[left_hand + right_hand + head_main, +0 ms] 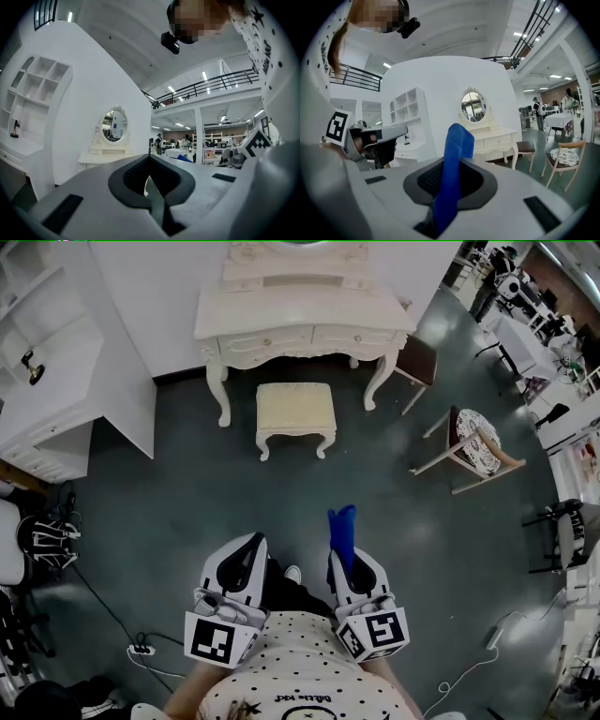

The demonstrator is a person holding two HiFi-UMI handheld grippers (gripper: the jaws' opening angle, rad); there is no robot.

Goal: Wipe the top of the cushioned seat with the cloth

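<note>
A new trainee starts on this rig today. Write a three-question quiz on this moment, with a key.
1. True or false: the right hand-held gripper is shut on the blue cloth.
2. The cushioned stool stands: A) upside down; B) upright on the floor in front of the dressing table; C) tipped on its side.
3. Fill in: the jaws of the left hand-held gripper are ___, with nothing between them.
Key: 1 true; 2 B; 3 together.
</note>
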